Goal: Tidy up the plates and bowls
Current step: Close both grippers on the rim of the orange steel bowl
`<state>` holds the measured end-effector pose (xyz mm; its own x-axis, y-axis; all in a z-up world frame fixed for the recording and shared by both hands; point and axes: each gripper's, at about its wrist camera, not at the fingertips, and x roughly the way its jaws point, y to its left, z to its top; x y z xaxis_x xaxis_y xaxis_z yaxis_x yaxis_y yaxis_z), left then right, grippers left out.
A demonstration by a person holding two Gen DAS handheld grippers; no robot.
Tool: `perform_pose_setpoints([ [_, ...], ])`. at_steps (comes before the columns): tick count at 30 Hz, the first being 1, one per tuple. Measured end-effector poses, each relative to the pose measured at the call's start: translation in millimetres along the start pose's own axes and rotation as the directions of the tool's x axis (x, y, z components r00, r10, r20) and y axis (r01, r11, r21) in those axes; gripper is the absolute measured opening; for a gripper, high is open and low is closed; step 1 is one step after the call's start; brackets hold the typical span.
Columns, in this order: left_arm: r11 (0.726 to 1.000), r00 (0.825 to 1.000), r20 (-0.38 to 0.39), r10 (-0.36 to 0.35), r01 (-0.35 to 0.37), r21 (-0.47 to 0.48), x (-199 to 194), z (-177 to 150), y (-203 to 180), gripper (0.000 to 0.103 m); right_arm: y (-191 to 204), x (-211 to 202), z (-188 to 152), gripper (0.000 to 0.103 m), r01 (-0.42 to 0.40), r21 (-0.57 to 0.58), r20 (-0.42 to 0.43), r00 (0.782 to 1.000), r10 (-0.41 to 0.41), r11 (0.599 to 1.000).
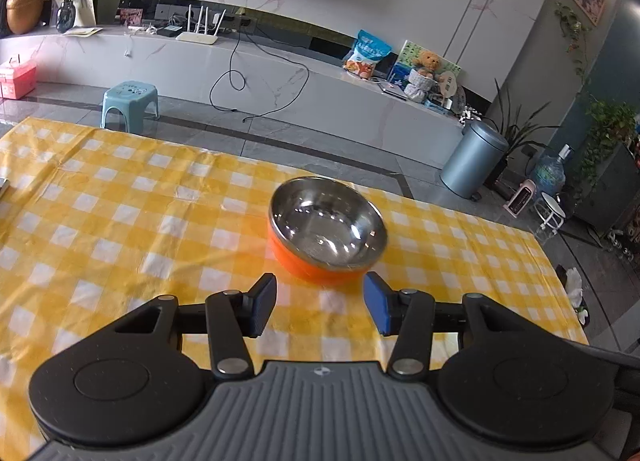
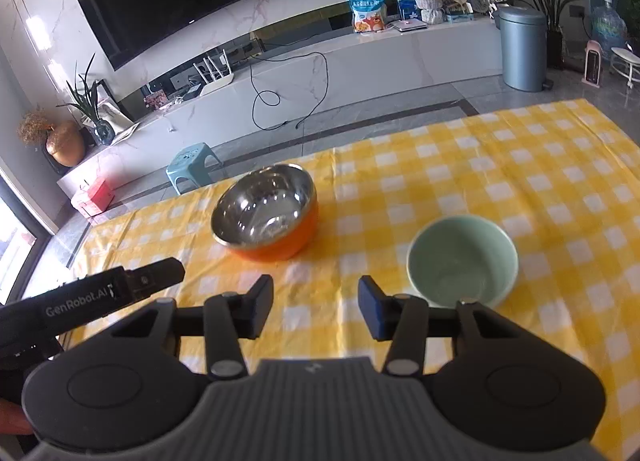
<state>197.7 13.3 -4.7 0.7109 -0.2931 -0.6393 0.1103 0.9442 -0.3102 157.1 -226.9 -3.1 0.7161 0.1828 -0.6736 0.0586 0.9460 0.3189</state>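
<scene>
An orange bowl with a steel lining [image 1: 328, 229] stands upright on the yellow checked tablecloth [image 1: 120, 201]; it also shows in the right wrist view [image 2: 266, 213]. My left gripper [image 1: 320, 307] is open and empty, just short of the bowl's near side. A pale green bowl [image 2: 462, 261] stands upright to the right of the orange bowl. My right gripper [image 2: 316, 307] is open and empty, hovering in front of the gap between the two bowls. The left gripper's body [image 2: 104, 293] shows at the left of the right wrist view.
The table's far edge [image 1: 240, 157] lies beyond the bowls, with a tiled floor behind. A light blue stool [image 1: 130, 103] and a grey bin [image 1: 474, 165] stand on the floor. A white TV bench [image 1: 280, 77] runs along the wall.
</scene>
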Motion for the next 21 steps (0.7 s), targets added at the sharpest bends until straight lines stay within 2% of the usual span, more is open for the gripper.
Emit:
perform_pose_setpoints([
  [5,0.999,0.999,-0.007,0.046,-0.045,0.02,32.4,17.3,7.3,0.057,7.3,43.1,27.3,0.046,-0.001,0.001,-0.029,1.0,0.001,1.0],
  [9,0.999,0.998,-0.031,0.052,-0.052,0.017,57.1,29.6,13.0,0.057,10.6,76.8,42.2,0.046,0.013,0.01,-0.065,0.998,-0.012,1.0],
  [16,0.997,0.994,-0.08,0.076,-0.074,0.03,91.2,34.8,14.0,0.057,12.6,120.0,53.1,0.045,0.04,0.031,-0.112,0.993,-0.036,0.999],
  [21,0.995,0.989,-0.106,0.099,-0.097,0.024,107.9,35.7,18.5,0.05,16.8,142.5,56.4,0.044,0.051,0.028,-0.136,0.99,-0.047,0.998],
])
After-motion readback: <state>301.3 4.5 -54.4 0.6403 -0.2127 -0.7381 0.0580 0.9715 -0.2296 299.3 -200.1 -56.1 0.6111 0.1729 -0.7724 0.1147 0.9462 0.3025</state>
